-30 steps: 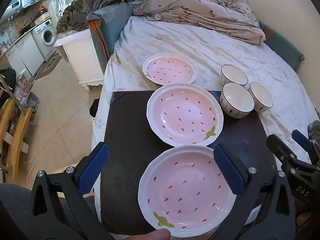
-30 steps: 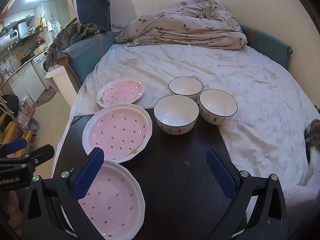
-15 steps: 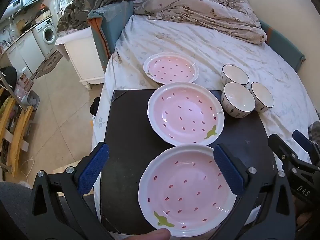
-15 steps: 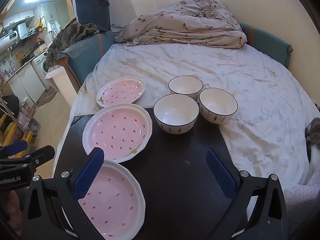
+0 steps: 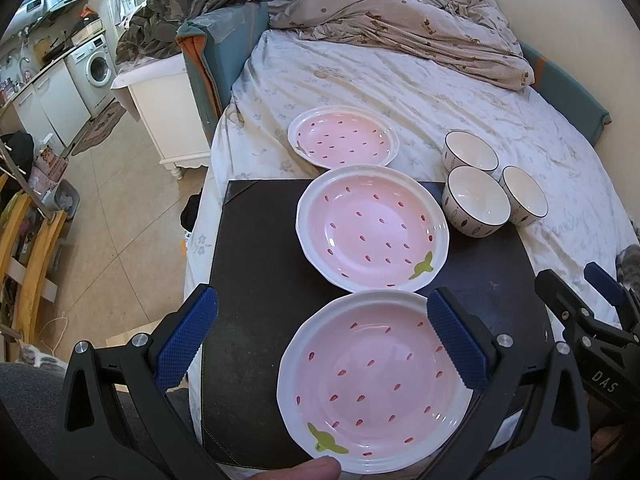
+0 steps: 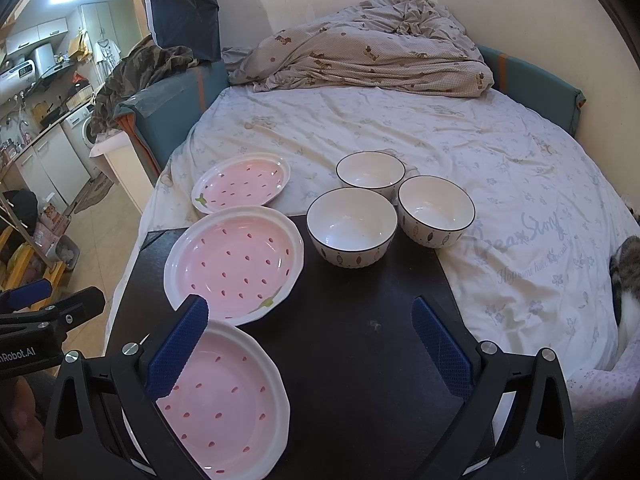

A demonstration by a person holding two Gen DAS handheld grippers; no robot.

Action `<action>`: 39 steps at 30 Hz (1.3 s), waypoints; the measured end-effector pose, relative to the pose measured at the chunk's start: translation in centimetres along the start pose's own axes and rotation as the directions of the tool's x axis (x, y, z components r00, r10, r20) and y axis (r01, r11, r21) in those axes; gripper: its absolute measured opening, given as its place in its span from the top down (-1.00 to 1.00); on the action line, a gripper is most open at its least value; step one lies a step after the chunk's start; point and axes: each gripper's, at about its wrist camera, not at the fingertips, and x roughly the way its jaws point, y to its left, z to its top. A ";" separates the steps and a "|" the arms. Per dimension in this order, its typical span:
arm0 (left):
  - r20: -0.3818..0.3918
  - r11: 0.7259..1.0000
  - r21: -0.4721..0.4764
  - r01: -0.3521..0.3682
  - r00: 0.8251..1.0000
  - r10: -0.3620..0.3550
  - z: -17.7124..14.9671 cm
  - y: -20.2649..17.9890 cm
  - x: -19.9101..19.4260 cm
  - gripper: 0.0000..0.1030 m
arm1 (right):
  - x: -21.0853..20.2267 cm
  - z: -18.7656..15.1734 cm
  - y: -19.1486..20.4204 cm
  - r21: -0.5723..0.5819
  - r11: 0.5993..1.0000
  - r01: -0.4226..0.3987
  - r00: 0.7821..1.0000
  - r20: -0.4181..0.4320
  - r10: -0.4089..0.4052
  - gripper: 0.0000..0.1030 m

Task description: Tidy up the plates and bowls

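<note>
Left wrist view alone is showing a fingertip (image 5: 316, 470) touching the nearest glossy pink scalloped ceramic plate (image 5: 372, 376) on the matte black tabletop (image 5: 256, 280). Both grippers' jaws are spreading wide, empty: left gripper (image 5: 320, 338), right gripper (image 6: 308, 344).

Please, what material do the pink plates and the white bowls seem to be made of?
The pink plates look like glazed ceramic: glossy highlights, painted seed marks and a thick white scalloped rim. The white bowls also look like glazed ceramic or porcelain: a smooth shiny inside, a thin dark rim line and printed leaf marks outside. Melamine cannot be ruled out.
</note>
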 end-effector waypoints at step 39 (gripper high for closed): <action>0.002 1.000 -0.013 -0.008 1.000 0.008 0.2 0.4 -0.3 -1.00 | 0.2 0.0 -0.3 0.000 1.000 0.001 1.000 -0.002 -0.001 -1.00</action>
